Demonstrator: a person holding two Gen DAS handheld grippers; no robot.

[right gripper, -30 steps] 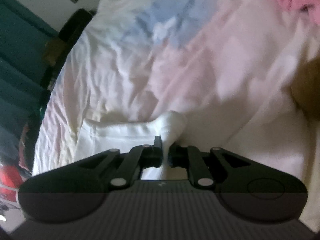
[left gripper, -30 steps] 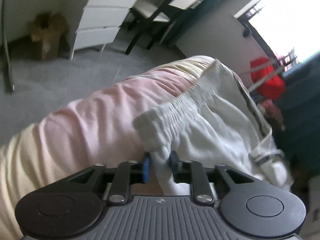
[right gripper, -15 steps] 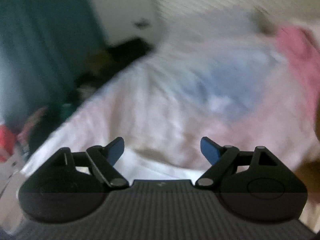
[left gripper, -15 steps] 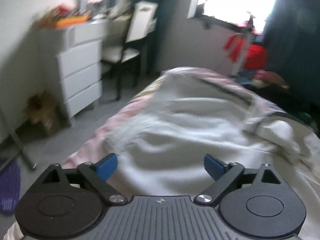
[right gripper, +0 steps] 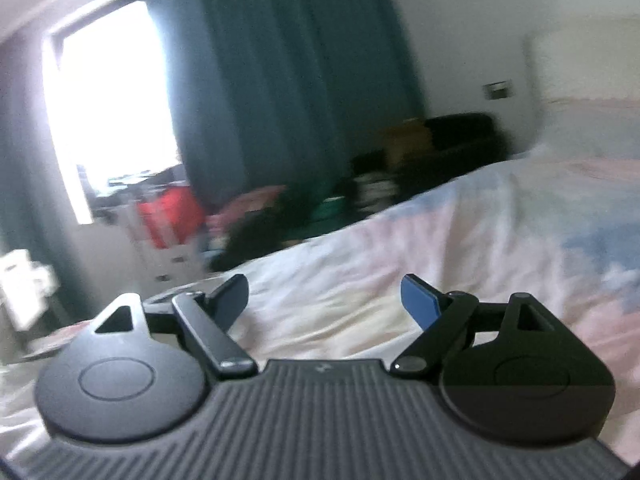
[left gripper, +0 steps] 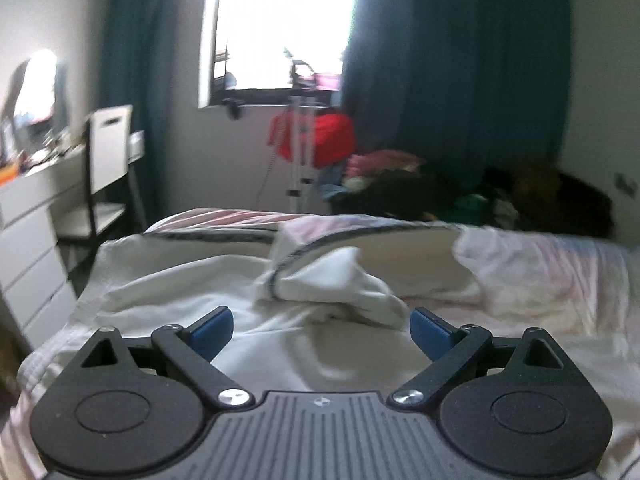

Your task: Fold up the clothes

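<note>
A white garment point(left gripper: 224, 280) with dark piping lies spread on the bed, with a bunched fold point(left gripper: 332, 280) near its middle. My left gripper point(left gripper: 320, 330) is open and empty, held just above the garment's near part. My right gripper point(right gripper: 324, 300) is open and empty above the pastel bedspread point(right gripper: 480, 240). The garment barely shows in the right wrist view, at the lower left edge.
A white drawer unit point(left gripper: 28, 240) and a chair point(left gripper: 108, 168) stand left of the bed. A clothes rack with a red item point(left gripper: 316, 140) and a pile of clothes point(left gripper: 400, 184) stand below the window and dark curtains point(left gripper: 460, 80) beyond the bed.
Both grippers let go of the white garment and opened. Both have lifted and tilted up, now facing the window wall across the bed.
</note>
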